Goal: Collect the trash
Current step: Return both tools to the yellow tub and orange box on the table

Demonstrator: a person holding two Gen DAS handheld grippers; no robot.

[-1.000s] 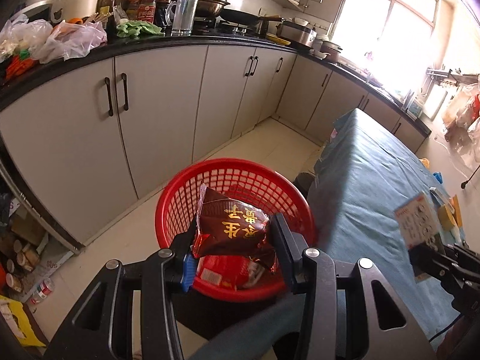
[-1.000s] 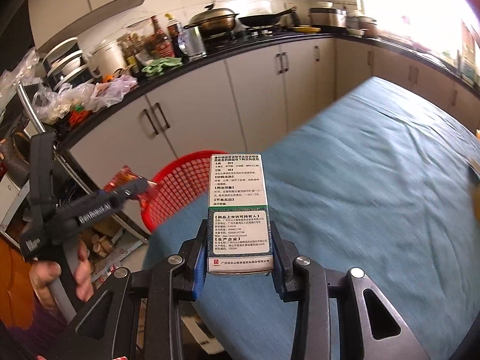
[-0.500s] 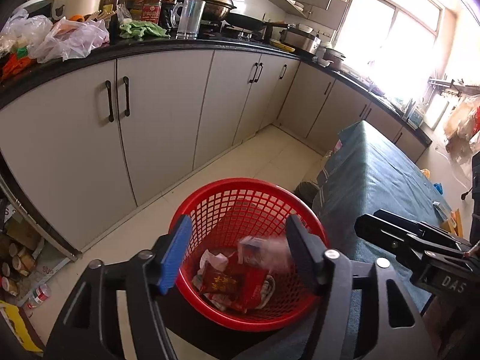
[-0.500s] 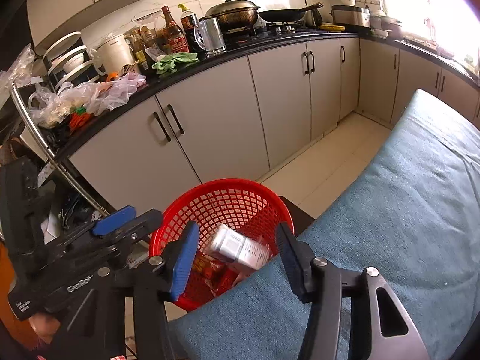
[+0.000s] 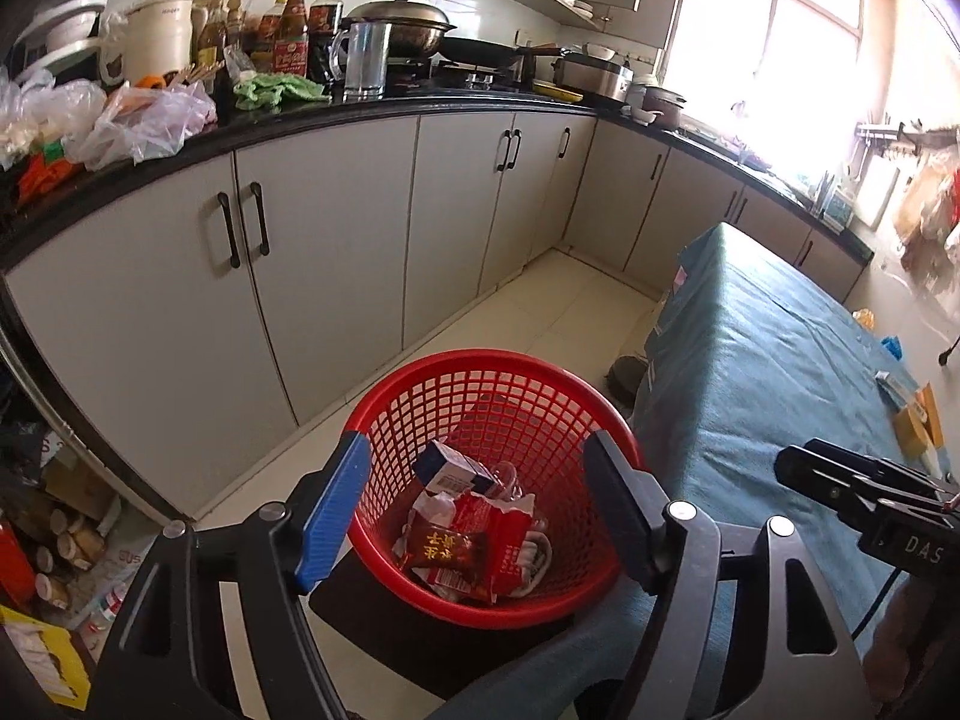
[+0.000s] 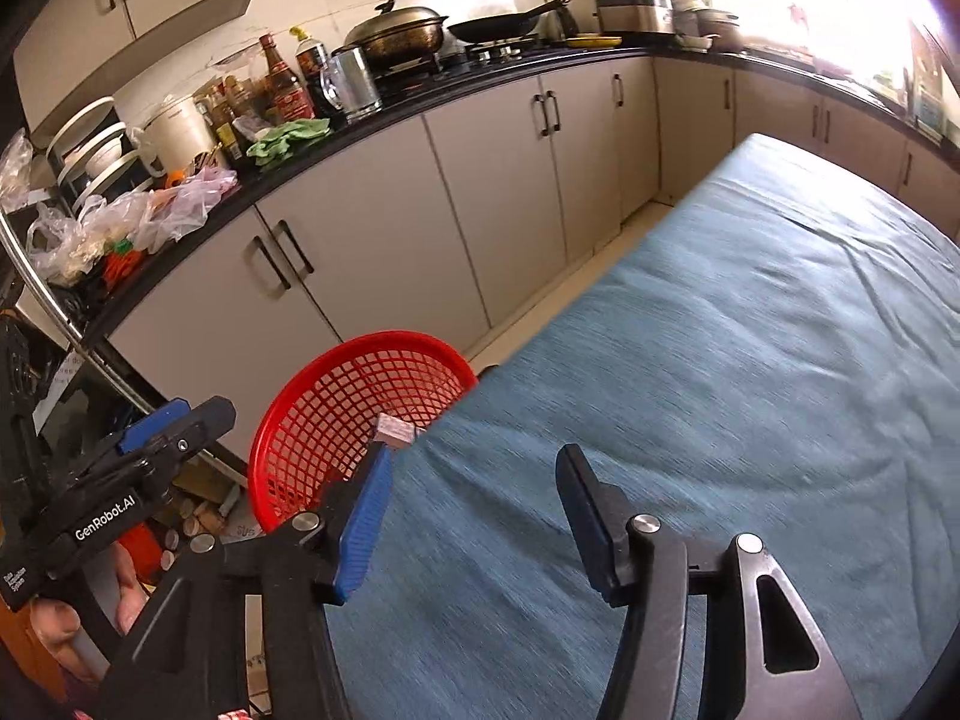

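Observation:
A red mesh basket [image 5: 480, 358] stands on the floor beside the table. Inside it lie a red snack packet [image 5: 447, 549], a white and blue box [image 5: 453, 468] and other wrappers. My left gripper [image 5: 477, 468] hovers above the basket, its jaws opening with nothing between them. My right gripper [image 6: 474, 462] is over the teal tablecloth [image 6: 750, 360], just right of the basket [image 6: 312, 414]. Its jaws are opening too and hold nothing. The box [image 6: 396, 429] peeks over the table's edge. The left gripper [image 6: 174, 420] shows at the left, held by a hand [image 6: 123, 591].
White cabinets [image 5: 336, 252] under a black counter [image 5: 372, 105] loaded with bottles, pots and plastic bags run along the back. Small yellow items [image 5: 918, 420] lie on the table's far right side. Boxes and cans clutter the floor [image 5: 66, 540] at the left.
Both grippers opened. The snack packet fell from the left one and the box from the right one into the basket. The right gripper then swung right, over the table.

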